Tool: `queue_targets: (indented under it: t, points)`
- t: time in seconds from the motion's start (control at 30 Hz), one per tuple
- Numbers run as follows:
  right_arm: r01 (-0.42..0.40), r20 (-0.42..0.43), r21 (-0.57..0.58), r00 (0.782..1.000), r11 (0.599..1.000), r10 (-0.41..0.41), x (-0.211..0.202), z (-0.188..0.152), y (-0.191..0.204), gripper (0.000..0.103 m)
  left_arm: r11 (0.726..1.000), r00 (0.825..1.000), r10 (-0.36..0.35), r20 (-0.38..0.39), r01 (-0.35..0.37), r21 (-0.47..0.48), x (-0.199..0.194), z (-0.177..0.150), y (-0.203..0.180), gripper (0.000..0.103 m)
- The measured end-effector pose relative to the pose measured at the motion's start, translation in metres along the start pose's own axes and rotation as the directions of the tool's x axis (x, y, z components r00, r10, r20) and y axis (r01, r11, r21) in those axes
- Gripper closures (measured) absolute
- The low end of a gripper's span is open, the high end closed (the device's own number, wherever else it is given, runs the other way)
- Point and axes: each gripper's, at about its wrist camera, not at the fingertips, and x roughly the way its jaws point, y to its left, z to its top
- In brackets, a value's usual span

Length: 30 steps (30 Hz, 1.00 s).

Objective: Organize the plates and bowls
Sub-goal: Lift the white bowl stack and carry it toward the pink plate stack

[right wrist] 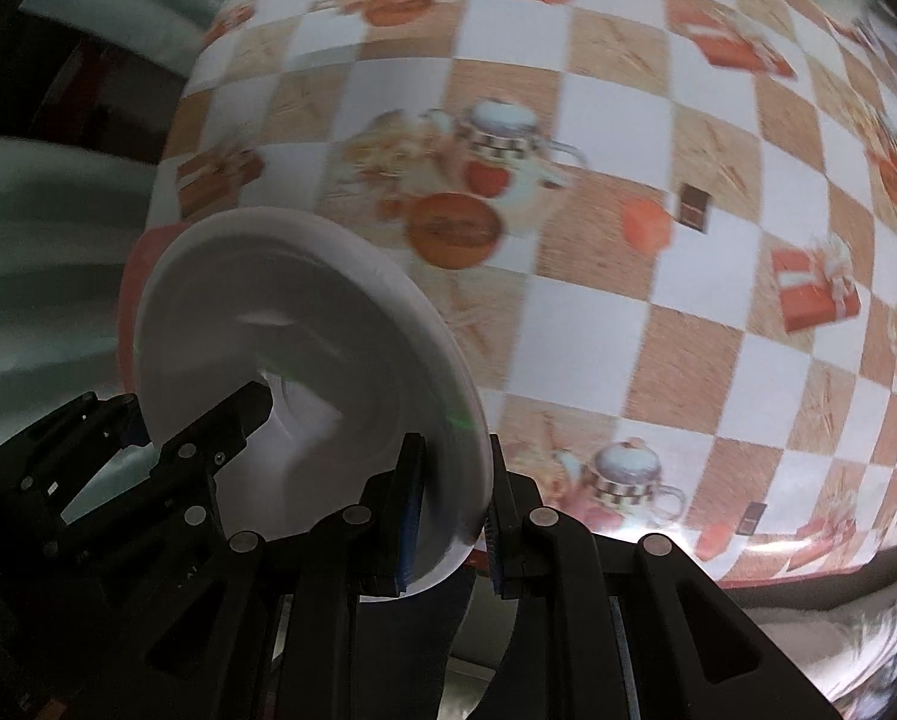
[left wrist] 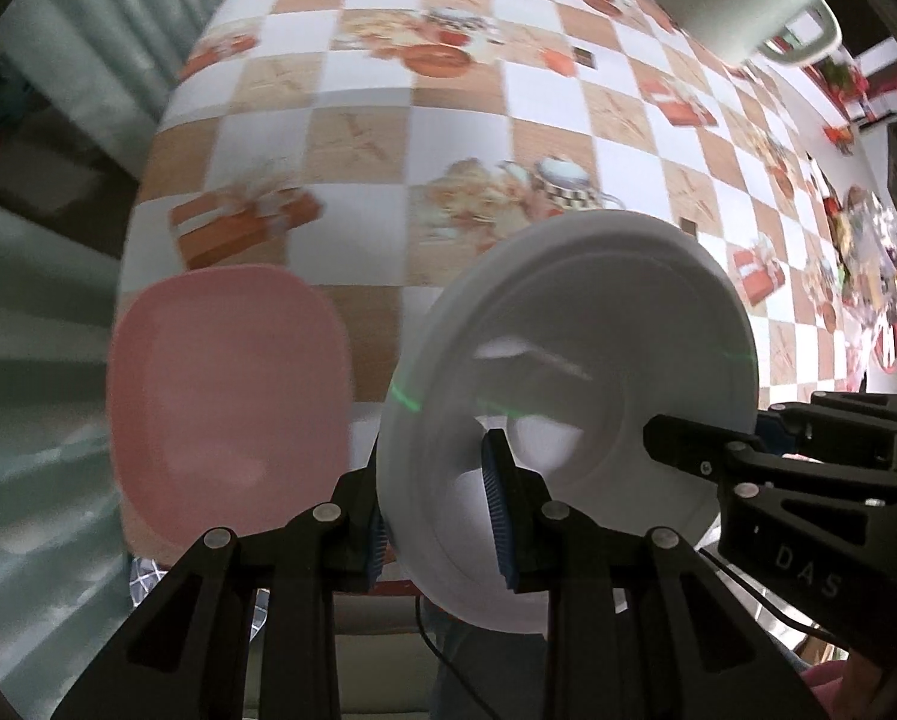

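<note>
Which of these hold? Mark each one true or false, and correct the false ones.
1. Both grippers grip the same white plate. True: the left gripper and right gripper each clamp its rim.
2. The white plate lies flat on the tablecloth. False: it is held up off the checked tablecloth, tilted.
3. A pink plate sits near the table edge. True.
4. The pink plate is round. False: it is a rounded square.
5. A pale pot stands at the far side. True.
</note>
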Motion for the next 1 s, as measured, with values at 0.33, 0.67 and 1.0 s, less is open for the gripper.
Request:
queue_targets:
  t: [0.33, 0.67, 1.0]
  points:
    - [-0.003, 0.0, -0.117, 1.0, 0.993, 0.003, 0.004, 0.013, 0.059, 0.084, 0.994, 0.999, 0.031, 0.032, -0.028, -0.105, -0.03, -0.013, 0.067, 0.072]
    - [-0.023, -0.019, -0.193, 1.0, 0.981, 0.019, 0.02, 0.035, 0.111, 0.084, 0.98, 0.997, 0.071, 0.033, -0.064, -0.19, -0.043, -0.02, 0.114, 0.071]
    - [-0.036, -0.045, -0.197, 0.999, 0.98, 0.028, 0.031, 0.046, 0.132, 0.084, 0.971, 0.996, 0.087, 0.017, -0.081, -0.226, -0.04, -0.015, 0.138, 0.071]
